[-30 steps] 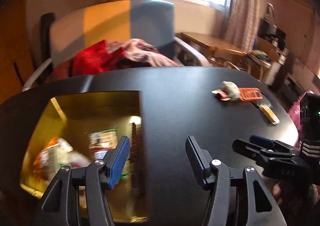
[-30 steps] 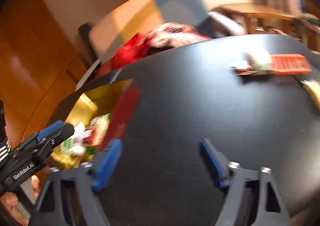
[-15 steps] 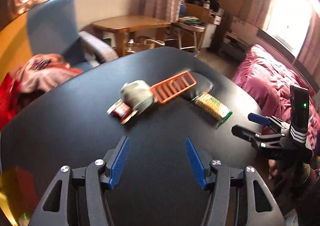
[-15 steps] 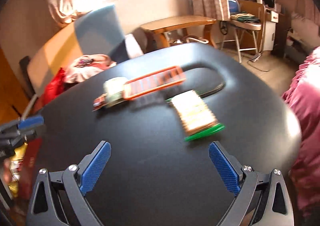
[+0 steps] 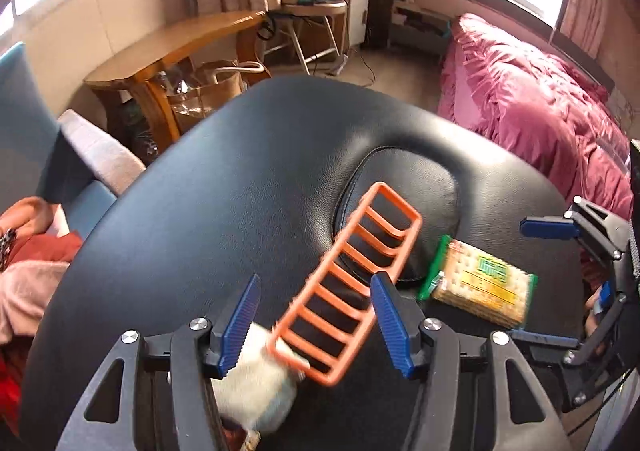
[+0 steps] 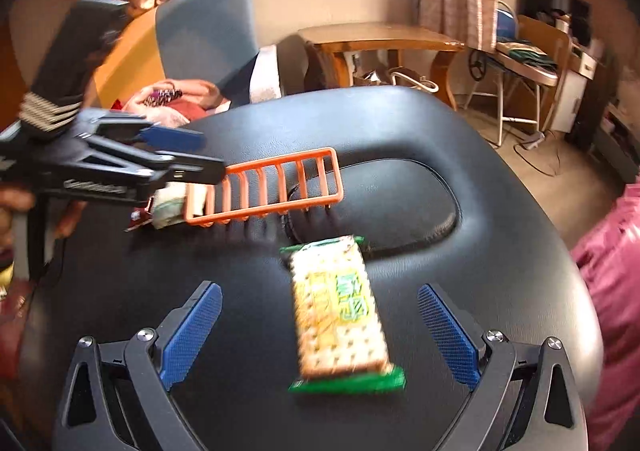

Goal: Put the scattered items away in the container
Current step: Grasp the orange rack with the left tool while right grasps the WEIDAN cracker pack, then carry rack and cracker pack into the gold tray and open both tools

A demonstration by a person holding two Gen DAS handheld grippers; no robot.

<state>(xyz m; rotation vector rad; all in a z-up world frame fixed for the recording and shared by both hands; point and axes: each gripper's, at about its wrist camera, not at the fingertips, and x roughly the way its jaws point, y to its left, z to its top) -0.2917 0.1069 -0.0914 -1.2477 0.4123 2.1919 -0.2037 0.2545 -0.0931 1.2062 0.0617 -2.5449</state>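
Observation:
An orange plastic rack [image 5: 348,283] lies on the black table [image 5: 240,191], one end resting on a pale wrapped bundle [image 5: 256,379]. My left gripper [image 5: 314,291] hovers over the rack with its jaws closing; the rack is between the pads, which do not press on it. A green-edged cracker pack [image 6: 340,311] lies flat between the wide-open fingers of my right gripper [image 6: 320,291]. In the right wrist view the left gripper [image 6: 180,155] hangs over the rack [image 6: 272,187], beside the bundle [image 6: 168,207] and a small red packet [image 6: 138,217]. The container is out of view.
A padded oval inset [image 5: 400,195] sits in the table under the rack's far end. Beyond the table stand a blue armchair [image 6: 208,23] with clothes, a wooden side table [image 5: 172,47] and a folding chair [image 6: 520,63]. A pink bed cover [image 5: 540,103] lies to the right.
Both grippers swung away from the yellow box toward the table's other end. The left one now straddles the orange rack, the right one the cracker pack.

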